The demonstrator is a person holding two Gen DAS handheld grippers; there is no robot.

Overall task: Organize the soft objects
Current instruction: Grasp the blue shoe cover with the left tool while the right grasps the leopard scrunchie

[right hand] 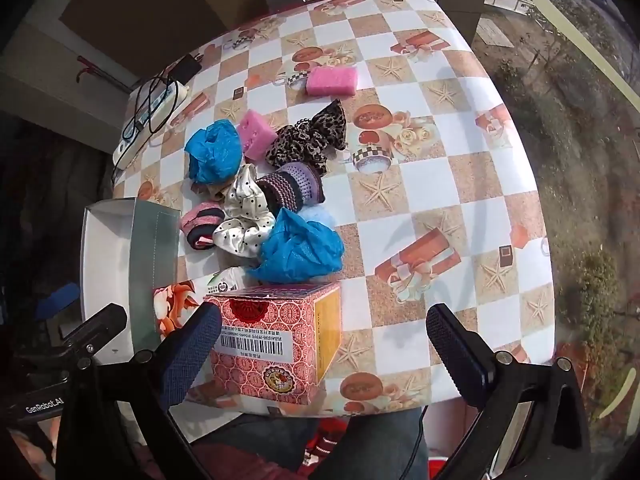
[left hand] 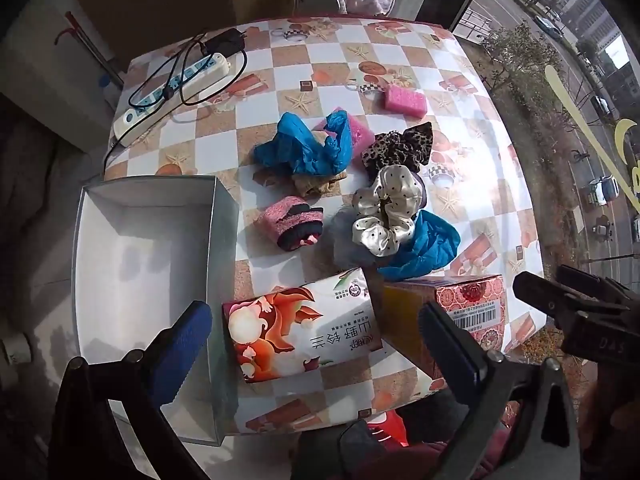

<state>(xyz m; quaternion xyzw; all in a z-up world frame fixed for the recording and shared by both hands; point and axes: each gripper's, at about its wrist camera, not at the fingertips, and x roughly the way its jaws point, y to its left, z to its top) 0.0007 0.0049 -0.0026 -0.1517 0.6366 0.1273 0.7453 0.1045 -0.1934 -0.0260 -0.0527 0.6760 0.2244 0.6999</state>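
While scrunchies (left hand: 386,216) pile, boxes (right hand: 276,340) stand nearest.

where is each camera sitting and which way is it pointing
Left wrist view: sits on the left gripper, above the table's near edge, facing down at the open white box, the tissue pack and the soft pile; both open fingers and part of the right gripper show.
Right wrist view: sits on the right gripper, further right, facing steeply down at the red box and checked tablecloth; its open fingers show.
Shared: the dotted scrunchie, blue covers, pink sponges, white box, power strip.
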